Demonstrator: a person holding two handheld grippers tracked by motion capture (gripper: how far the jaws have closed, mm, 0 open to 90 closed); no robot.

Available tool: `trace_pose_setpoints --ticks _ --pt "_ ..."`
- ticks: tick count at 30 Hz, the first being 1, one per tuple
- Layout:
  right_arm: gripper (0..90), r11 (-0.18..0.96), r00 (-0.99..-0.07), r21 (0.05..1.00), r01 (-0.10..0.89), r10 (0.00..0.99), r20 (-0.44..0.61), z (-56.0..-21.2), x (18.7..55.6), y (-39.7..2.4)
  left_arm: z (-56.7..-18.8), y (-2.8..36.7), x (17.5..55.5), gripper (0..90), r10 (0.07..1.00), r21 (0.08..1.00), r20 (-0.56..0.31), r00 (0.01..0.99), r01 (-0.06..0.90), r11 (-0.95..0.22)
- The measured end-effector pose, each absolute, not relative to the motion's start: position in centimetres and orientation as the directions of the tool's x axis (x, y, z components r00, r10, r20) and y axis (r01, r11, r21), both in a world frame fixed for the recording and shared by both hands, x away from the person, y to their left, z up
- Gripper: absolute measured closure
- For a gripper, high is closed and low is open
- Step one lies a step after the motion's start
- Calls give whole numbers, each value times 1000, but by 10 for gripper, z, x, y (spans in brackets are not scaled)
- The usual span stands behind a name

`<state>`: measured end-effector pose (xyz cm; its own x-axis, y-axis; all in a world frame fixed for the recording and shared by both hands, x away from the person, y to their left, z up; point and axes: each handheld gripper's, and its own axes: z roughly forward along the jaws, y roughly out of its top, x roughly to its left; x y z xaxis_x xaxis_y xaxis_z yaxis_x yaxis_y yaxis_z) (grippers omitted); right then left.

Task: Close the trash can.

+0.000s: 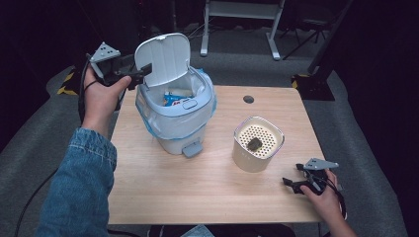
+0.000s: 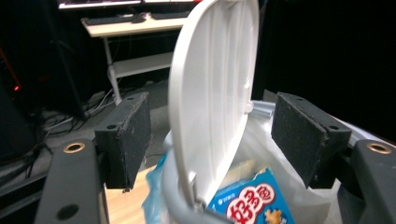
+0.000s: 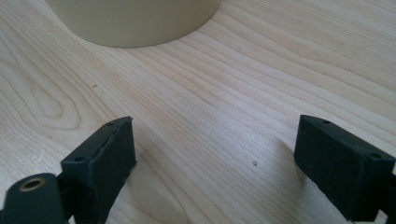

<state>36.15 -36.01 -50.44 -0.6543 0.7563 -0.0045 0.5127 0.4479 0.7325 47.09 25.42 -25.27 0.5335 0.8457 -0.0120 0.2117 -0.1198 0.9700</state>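
A white pedal bin with a blue liner stands on the wooden table, its lid raised upright. A blue snack box lies inside it. My left gripper hovers at the lid's left edge, held by a hand in a denim sleeve. In the left gripper view the lid stands edge-on between the wide-apart jaws of this gripper, with a gap on each side, and the blue box shows below. My right gripper rests open near the table's front right corner.
A cream perforated container with a small dark lump on top stands right of the bin; its base shows ahead of the right gripper. The bin's pedal faces the front. A round cable hole sits at the back.
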Motion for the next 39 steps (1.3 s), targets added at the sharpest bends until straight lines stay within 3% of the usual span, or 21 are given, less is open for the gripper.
trace_pose_setpoints --ticks 3,5,25,39 --pt "125 448 -654 733 513 756 -4 -504 362 -360 -252 250 473 312 825 973 -39 564 210 -97" --pt "125 448 -654 733 513 756 -4 -504 362 -360 -251 248 472 284 825 971 -28 564 210 -111" --pt "125 448 -654 732 513 756 -5 -504 362 -360 -258 219 430 310 723 948 -6 691 234 -216" --pt "125 448 -654 733 513 756 -5 -504 362 -360 -274 188 434 374 662 896 -66 746 337 -289"
